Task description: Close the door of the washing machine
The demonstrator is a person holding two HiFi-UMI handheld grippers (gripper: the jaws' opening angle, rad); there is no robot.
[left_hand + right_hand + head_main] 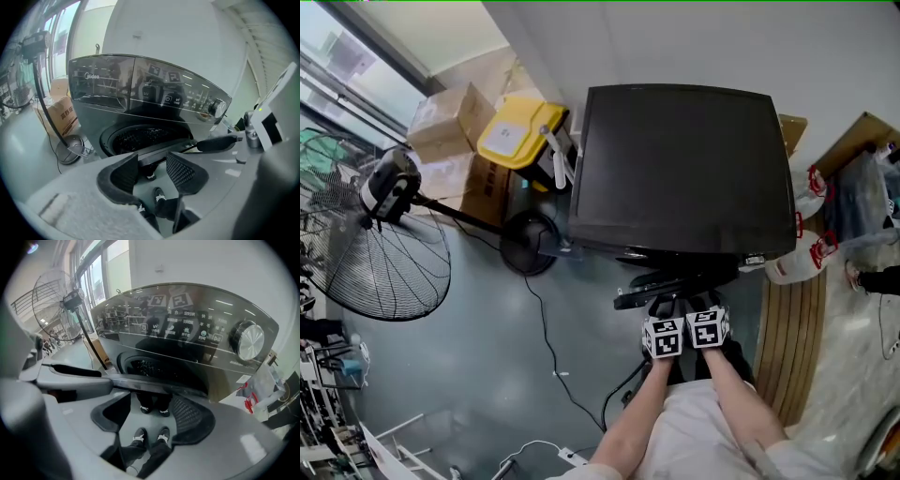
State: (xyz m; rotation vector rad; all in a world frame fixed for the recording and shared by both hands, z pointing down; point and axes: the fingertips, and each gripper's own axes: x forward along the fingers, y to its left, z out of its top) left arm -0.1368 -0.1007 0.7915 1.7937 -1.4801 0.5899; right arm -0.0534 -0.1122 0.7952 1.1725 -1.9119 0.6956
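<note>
Hanging open: door (159, 389) swung out from the front of the washing machine (684, 169), drum mouth (150, 369) exposed | left gripper (151, 171): tongs spread, nothing pinched, just short of the door's edge | right gripper (152, 411): close beside it, tongs spread, empty | fan (384, 262): well off to the left

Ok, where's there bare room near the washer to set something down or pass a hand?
The top of the washer is bare. The grey floor on its left, between the fan and the black cable, is open too. Crowded: bottles against the washer's right side, boxes and the fan's round base along its left side.
</note>
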